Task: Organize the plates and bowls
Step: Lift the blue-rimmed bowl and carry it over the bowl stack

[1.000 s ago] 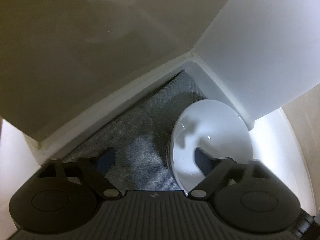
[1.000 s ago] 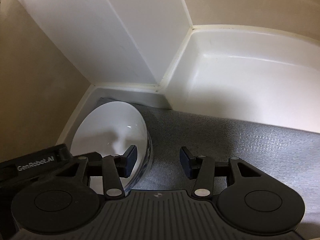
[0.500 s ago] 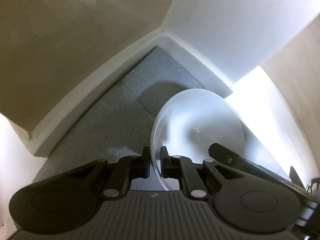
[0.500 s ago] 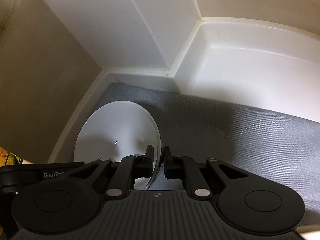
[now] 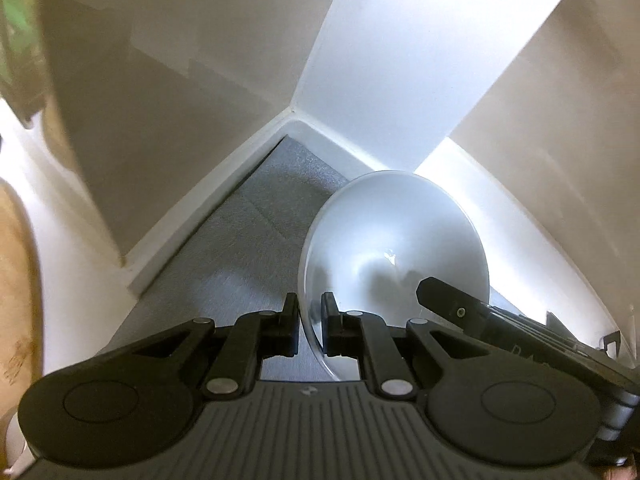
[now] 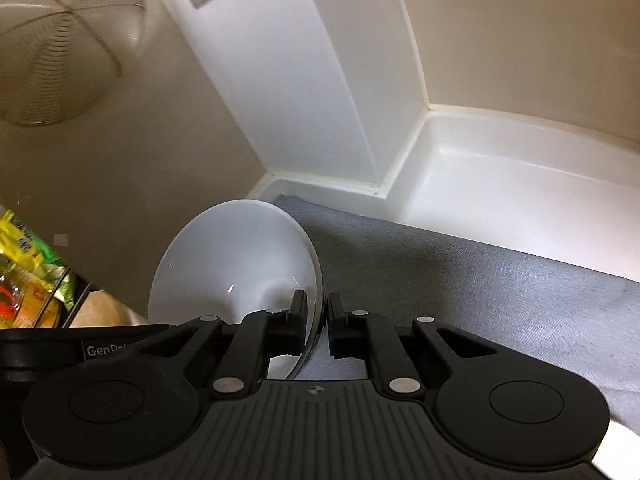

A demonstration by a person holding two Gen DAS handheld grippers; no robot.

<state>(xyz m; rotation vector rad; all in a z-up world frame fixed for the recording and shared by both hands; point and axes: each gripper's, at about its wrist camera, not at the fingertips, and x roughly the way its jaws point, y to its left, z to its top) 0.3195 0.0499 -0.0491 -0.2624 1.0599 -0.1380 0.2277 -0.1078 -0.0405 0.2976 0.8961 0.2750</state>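
Note:
A white bowl [image 5: 394, 252] is held by both grippers over the grey liner [image 5: 248, 232] of a white cabinet shelf. My left gripper [image 5: 310, 316] is shut on the bowl's left rim. My right gripper [image 6: 318, 316] is shut on the bowl's right rim; the bowl [image 6: 236, 264] shows on the left of the right wrist view. The right gripper's body [image 5: 500, 320] shows at the lower right of the left wrist view, beyond the bowl. The bowl looks lifted and drawn back from the shelf corner.
White cabinet walls [image 6: 304, 80] meet in a corner behind the bowl. The grey liner [image 6: 460, 280] spreads to the right. A wire basket [image 6: 60, 40] hangs at upper left. Colourful food packets [image 6: 28, 272] sit at the lower left edge.
Both grippers went from open beside the bowl to shut on its opposite rims. They have since pulled back and up with the bowl, away from the shelf corner.

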